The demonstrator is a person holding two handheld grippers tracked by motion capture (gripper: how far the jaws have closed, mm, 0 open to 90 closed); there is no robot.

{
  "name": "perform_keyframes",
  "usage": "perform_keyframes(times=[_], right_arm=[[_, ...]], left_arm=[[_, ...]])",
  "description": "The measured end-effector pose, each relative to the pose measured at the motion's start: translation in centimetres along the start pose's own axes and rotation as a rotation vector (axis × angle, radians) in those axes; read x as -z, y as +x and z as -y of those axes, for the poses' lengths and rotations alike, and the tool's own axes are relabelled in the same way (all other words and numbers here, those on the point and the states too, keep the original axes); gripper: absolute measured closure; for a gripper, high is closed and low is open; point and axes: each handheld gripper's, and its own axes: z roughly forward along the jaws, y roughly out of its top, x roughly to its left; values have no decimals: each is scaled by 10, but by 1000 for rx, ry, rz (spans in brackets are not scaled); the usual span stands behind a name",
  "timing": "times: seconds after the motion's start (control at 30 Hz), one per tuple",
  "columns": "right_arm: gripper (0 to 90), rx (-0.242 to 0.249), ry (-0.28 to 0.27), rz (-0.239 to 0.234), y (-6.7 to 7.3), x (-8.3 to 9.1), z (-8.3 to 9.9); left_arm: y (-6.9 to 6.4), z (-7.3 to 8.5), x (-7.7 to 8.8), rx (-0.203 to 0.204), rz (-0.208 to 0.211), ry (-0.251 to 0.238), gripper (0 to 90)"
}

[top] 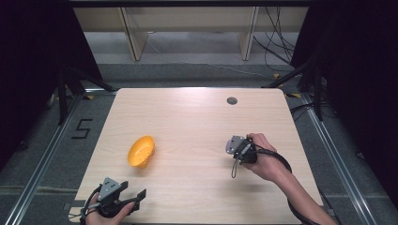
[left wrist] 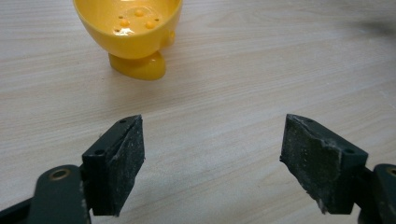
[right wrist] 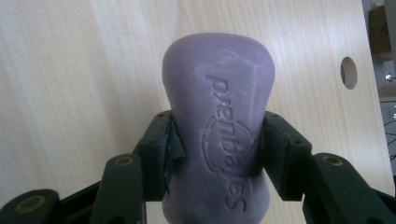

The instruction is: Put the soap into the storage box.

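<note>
My right gripper [right wrist: 217, 154] is closed on a purple soap bar [right wrist: 218, 126], jaws pinching its narrowed waist, which looks the best place to grip. I judge it stiff, fairly light, waxy enough to slip and soft enough to dent. My left gripper [left wrist: 212, 154] gapes wide and empty; ahead of it, slightly left, stands a yellow plastic soap dish [left wrist: 128, 28] with drain holes, likely light and easily tipped. Beyond, the pale wooden table [top: 197, 117] carries a cable hole [top: 232, 100]; past it are grey floor and loose cables.
</note>
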Motion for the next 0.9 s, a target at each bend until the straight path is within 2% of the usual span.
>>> perform_keyframes(times=[0.03, 0.13, 0.17, 0.23, 0.27, 0.3, 0.33, 0.37, 0.4, 0.43, 0.47, 0.5, 0.53, 0.6, 0.63, 0.67, 0.7, 0.77, 0.83, 0.87, 0.9], right_arm=[[499, 3, -3, -7, 2, 1, 0], [499, 4, -11, 8, 7, 6, -1], [499, 1, -13, 19, 9, 7, -1], [499, 9, -35, 25, 12, 10, -2], [499, 4, -33, 29, 14, 11, -2], [499, 4, -33, 29, 14, 11, -2], [499, 10, -39, 40, 19, 14, -2], [499, 22, -39, 38, 19, 14, -2], [499, 23, -38, 39, 21, 15, -2], [499, 23, -38, 39, 21, 15, -2], [499, 18, -44, 47, 26, 18, -1], [499, 21, -50, 54, 27, 19, -1], [499, 15, -61, 65, 30, 20, 0], [499, 20, -72, 80, 32, 23, 0], [499, 20, -72, 80, 32, 23, 0], [499, 17, -81, 85, 37, 25, 1], [499, 28, -82, 88, 38, 25, 1], [499, 21, -90, 94, 42, 26, 1], [499, 29, -93, 97, 43, 26, 2], [499, 24, -98, 102, 45, 27, 3], [499, 34, -102, 104, 45, 27, 3]], left_arm=[[0, 0, 0, 0, 0, 0, 208], [0, 0, 0, -3, 4, -9, 208], [2, -2, 0, -42, -3, -6, 208], [2, -2, 0, -45, -1, -7, 208], [3, -2, -1, -61, 8, -11, 208], [3, -2, -1, -61, 8, -11, 208], [1, 0, 0, -5, 6, -8, 208], [1, 0, 0, -11, 1, -5, 208], [5, -3, 0, -82, 4, -6, 209], [5, -3, 0, -82, 4, -6, 209], [3, -2, -1, -60, 6, -9, 209], [0, 0, -1, -3, 1, -4, 209], [0, 0, -1, -4, 1, -6, 209], [2, -1, -2, -37, 11, -14, 209], [2, -1, -2, -37, 11, -14, 208], [4, -3, -1, -79, 2, 1, 209], [1, 0, -1, -10, 6, -7, 209], [1, 0, -1, -17, 8, -9, 209], [0, 0, -1, -4, 3, -10, 209], [0, -1, -1, -16, 0, -9, 209], [3, -3, -1, -80, 6, -13, 209]])
